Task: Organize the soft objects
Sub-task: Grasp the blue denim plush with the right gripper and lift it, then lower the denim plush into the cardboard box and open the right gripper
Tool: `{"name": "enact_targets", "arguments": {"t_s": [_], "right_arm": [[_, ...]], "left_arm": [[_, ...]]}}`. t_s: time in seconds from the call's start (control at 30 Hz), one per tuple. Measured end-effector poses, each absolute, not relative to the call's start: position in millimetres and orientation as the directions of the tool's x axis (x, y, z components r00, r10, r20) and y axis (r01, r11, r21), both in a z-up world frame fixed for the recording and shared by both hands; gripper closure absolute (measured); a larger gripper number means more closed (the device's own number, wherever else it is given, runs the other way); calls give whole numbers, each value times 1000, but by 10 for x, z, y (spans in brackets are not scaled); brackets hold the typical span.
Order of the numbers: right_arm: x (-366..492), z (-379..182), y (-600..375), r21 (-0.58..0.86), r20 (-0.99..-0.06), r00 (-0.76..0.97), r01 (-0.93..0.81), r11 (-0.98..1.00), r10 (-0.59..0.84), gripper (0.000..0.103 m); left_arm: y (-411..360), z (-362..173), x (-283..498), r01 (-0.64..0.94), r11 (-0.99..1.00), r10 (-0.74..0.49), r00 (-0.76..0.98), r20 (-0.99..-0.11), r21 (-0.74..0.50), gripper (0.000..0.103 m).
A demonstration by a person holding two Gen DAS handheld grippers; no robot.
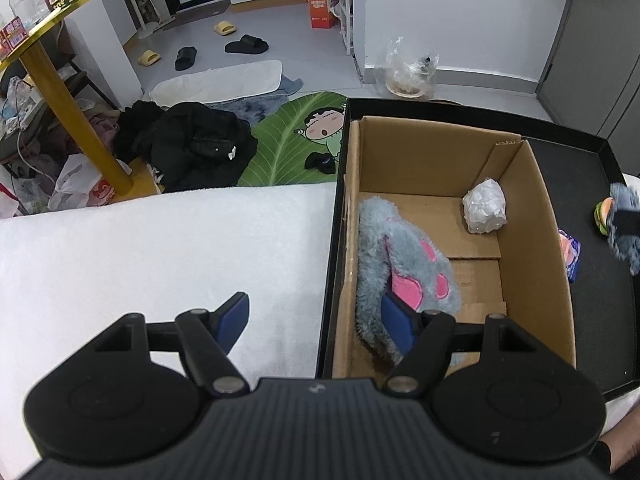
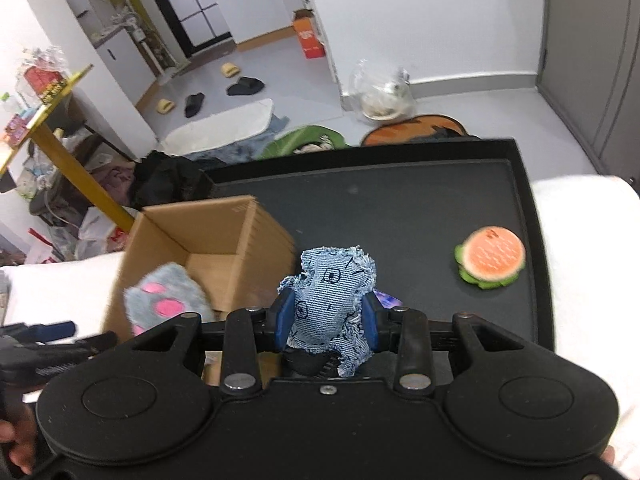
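A cardboard box (image 1: 532, 216) stands on a black tray (image 1: 588, 184). Inside it lie a grey plush paw with pink pads (image 1: 404, 256) and a white crumpled wad (image 1: 484, 206). My left gripper (image 1: 316, 320) is open and empty, its right finger beside the paw at the box's near left wall. My right gripper (image 2: 326, 316) is shut on a blue denim soft toy (image 2: 332, 292), held above the tray just right of the box (image 2: 240, 240). The paw (image 2: 166, 300) shows there too. A plush burger (image 2: 490, 258) lies on the tray (image 2: 400, 200).
A small pink and blue packet (image 1: 572, 254) lies on the tray right of the box. A white towel (image 1: 160, 248) covers the surface left of the tray. Beyond are a green leaf rug (image 1: 288, 140), black clothes (image 1: 192, 144) and a yellow table leg (image 1: 68, 104).
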State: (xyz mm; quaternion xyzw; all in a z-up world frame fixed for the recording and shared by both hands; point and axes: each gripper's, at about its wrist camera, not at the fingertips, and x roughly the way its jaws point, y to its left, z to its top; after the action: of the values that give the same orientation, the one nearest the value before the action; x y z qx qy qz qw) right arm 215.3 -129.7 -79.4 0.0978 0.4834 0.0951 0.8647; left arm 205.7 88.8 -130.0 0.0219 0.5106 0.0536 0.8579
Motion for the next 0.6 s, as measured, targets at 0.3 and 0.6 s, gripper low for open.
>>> {"name": "enact_targets", "arguments": {"t_s": [0.3,0.6], "right_arm": [[2258,-631,-962,297,-789,530,-117,948,313,68],[2362,-556,-591,317,-767,532,-171,933,358,67]], "left_arm": [[944,-1361,2093,-73,995,96,448,-889,70,32],[906,-1430,2128,-49,995,99,426,-899,86,42]]}}
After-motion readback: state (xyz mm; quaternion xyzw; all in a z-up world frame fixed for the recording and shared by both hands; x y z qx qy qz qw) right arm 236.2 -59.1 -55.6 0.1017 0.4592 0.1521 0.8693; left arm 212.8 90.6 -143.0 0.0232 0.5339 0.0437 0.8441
